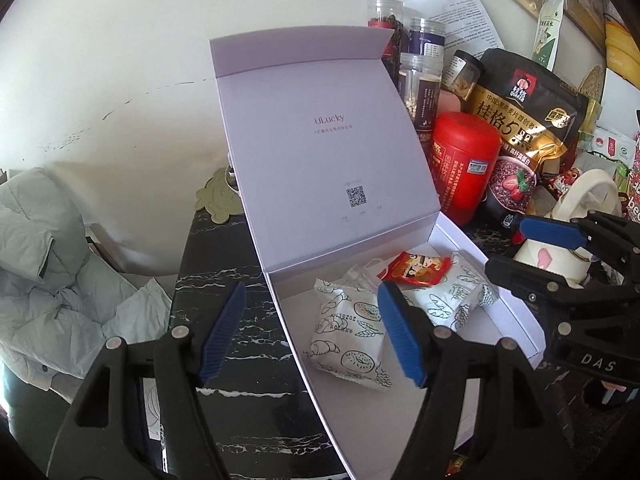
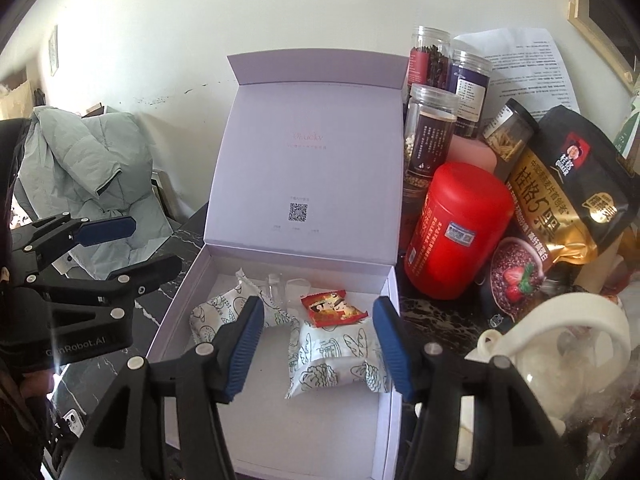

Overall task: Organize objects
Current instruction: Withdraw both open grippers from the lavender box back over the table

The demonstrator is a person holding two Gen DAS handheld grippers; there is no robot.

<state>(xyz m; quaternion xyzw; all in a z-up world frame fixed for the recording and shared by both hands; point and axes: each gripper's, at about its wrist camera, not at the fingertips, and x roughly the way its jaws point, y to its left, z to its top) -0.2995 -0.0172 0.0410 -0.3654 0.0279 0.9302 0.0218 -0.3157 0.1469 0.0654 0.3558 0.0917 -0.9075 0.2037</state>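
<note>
With both my left gripper and right gripper hanging open and empty over the white lidded cardboard box, whose far half holds 2 white printed snack packets and 1 red sachet, I judge the next move is fetching another item.

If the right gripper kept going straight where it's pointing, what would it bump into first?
Probably the white snack packet with bread drawings lying in the open white box. It sits between the right gripper fingers' line of view, though depth is hard to judge.
</note>
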